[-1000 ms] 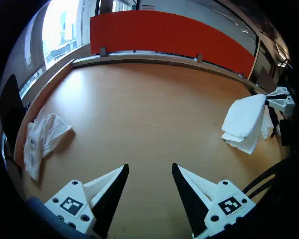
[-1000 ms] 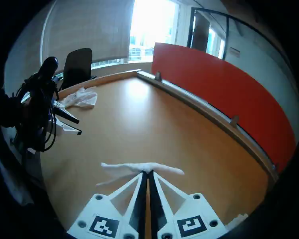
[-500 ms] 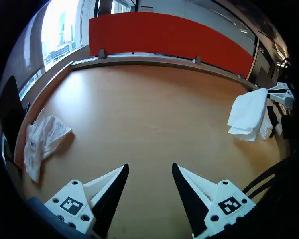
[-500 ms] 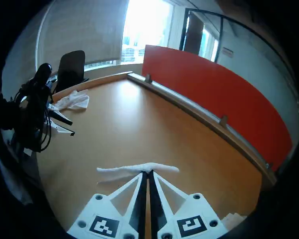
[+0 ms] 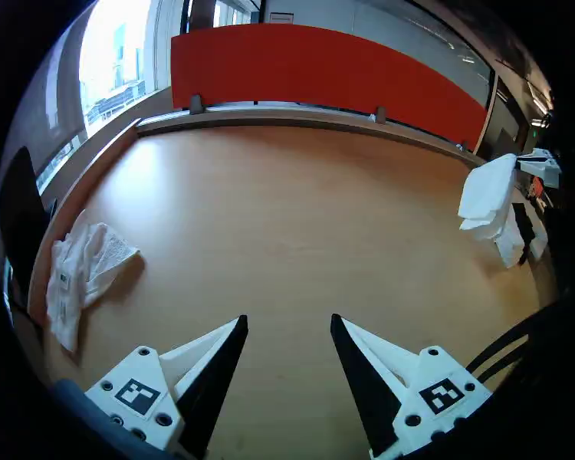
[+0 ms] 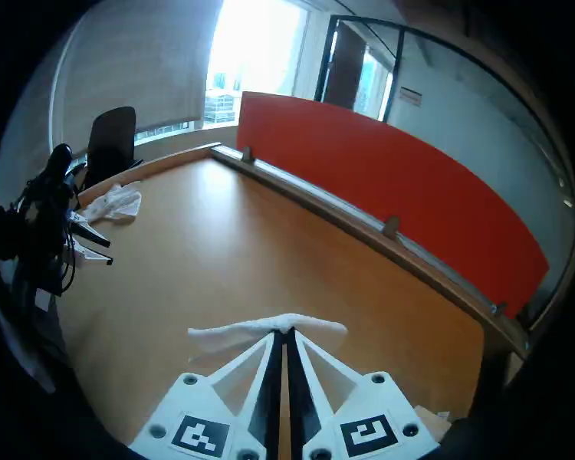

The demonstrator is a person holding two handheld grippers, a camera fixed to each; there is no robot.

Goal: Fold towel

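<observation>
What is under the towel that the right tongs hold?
The wooden table shows beneath the towel, which hangs from the shut right tongs. Whether its lower end touches the table cannot be told; the towel covers that spot.

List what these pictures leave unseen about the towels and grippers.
- held towel: right gripper view, most of it hidden beneath the right gripper.
- its grip, left gripper view: covered by that towel at the picture's edge.
- crumpled towel: small tag too small to read.

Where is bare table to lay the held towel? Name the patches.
Bare: middle of the table, from the red divider to the open left gripper. Crowded: crumpled towel at one edge, held towel in the right gripper.
</observation>
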